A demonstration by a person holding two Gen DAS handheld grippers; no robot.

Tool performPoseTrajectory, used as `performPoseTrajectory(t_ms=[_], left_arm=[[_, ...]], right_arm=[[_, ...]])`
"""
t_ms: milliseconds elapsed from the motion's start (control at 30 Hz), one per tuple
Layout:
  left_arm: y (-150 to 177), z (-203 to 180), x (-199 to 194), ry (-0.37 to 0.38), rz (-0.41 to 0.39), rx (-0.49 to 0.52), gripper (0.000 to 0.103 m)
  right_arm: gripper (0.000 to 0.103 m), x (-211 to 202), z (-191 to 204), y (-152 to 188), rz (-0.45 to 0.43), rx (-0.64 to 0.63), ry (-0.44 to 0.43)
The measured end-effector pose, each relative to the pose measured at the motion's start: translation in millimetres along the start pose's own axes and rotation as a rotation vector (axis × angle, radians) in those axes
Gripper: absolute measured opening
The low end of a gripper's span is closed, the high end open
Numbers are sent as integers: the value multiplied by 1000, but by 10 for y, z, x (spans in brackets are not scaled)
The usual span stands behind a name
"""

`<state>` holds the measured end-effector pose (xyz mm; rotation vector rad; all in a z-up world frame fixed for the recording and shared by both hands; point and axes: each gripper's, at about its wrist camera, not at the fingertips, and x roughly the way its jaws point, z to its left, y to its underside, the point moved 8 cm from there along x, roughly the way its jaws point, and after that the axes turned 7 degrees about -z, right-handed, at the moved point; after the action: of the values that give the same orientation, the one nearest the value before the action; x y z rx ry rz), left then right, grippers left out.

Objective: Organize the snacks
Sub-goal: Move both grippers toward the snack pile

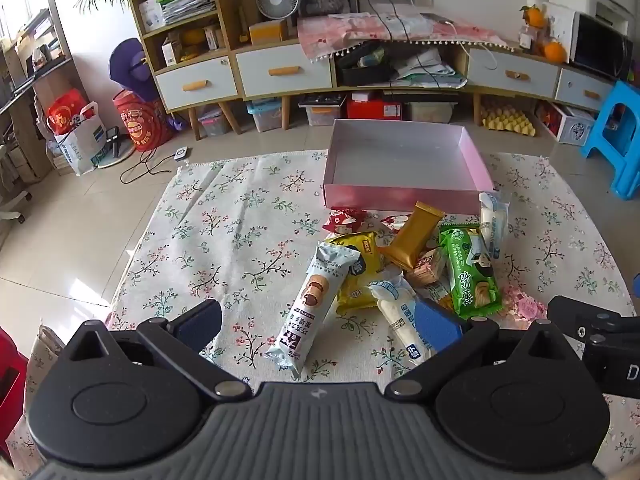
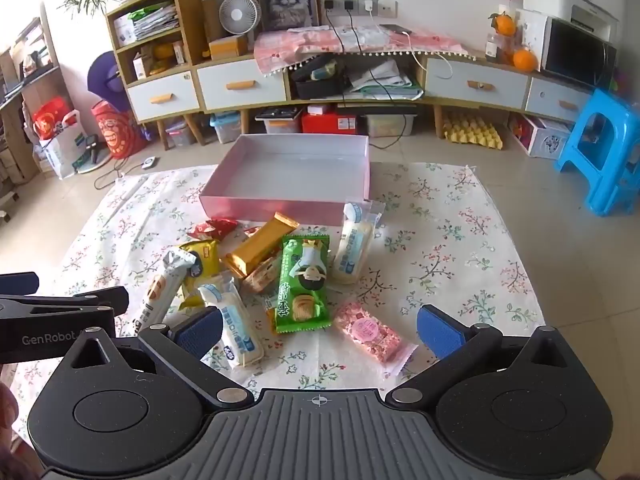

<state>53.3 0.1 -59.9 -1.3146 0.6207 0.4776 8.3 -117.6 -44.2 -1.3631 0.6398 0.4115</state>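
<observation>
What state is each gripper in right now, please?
Left gripper: tongs open, holding nothing, above the snack pile.
Right gripper: tongs open, holding nothing, above the green packet.

Both views are bright with daylight. The light comes from the upper left, where a window [image 1: 16, 4] is overexposed to almost white in the left wrist view, and the same corner is washed out in the right wrist view. The floor tiles [image 1: 72, 216] carry a soft pale glare on the left side. Shadows are weak and soft; the pink box [image 2: 288, 210] has a darker near wall. The shiny snack wrappers [image 2: 256, 248] show small reflections. The fisheye lens bends the long cabinet [image 1: 360, 76] into a curve, and the picture corners are dark. Focus is acceptable in the middle, slightly soft at the edges.
</observation>
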Motion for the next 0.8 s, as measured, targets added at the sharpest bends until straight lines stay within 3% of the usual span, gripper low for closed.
performPoseTrajectory(t_ms=[800], left_arm=[[88, 102, 119, 44, 61, -60, 103]], right_arm=[[103, 59, -47, 76, 24, -15, 37]])
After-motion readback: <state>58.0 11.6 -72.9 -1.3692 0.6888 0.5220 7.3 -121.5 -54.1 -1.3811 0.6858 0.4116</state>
